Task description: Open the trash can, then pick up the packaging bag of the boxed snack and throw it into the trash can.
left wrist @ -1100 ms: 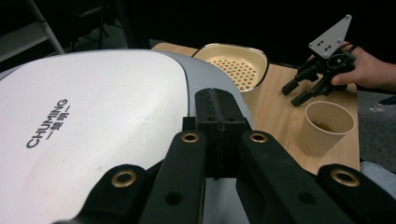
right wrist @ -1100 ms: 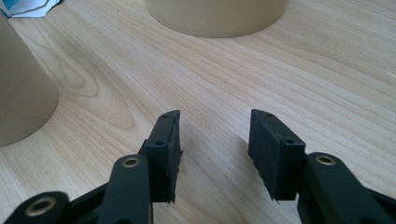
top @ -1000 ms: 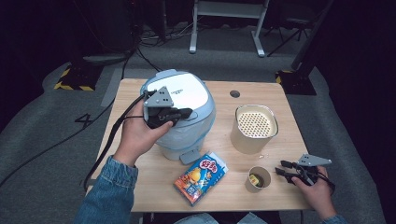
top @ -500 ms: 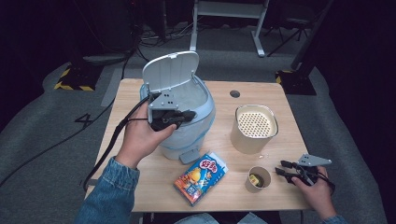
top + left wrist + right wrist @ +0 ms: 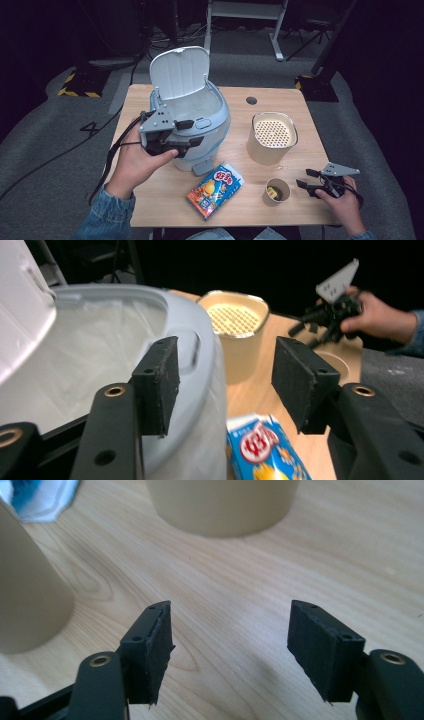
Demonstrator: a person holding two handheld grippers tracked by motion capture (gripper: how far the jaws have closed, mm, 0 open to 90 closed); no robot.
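Wooden table [image 5: 310,150] crowded, your left gripper [image 5: 187,134] hangs spread-jawed at the bin [image 5: 210,125] rim, right gripper [image 5: 307,179] spread and empty by the cup [image 5: 276,192] — nudge that upright lid [image 5: 179,72] and it drops shut.

Pale grey-blue bin [image 5: 192,127] with a lighter, near-white lid [image 5: 179,72] and a translucent white liner [image 5: 90,355]. Light wood-grain table [image 5: 295,102], with one dark round spot [image 5: 251,100]. Cream canister [image 5: 271,137], its top patterned with fine perforated dots. Small tan paper cup [image 5: 276,192], something yellow inside. Snack packet [image 5: 215,189]: blue ground, orange and yellow print, red and white logo. Both grippers black, left gripper [image 5: 196,132] and right gripper [image 5: 304,178], each topped by a grey plate. Sleeves blue denim [image 5: 107,220].
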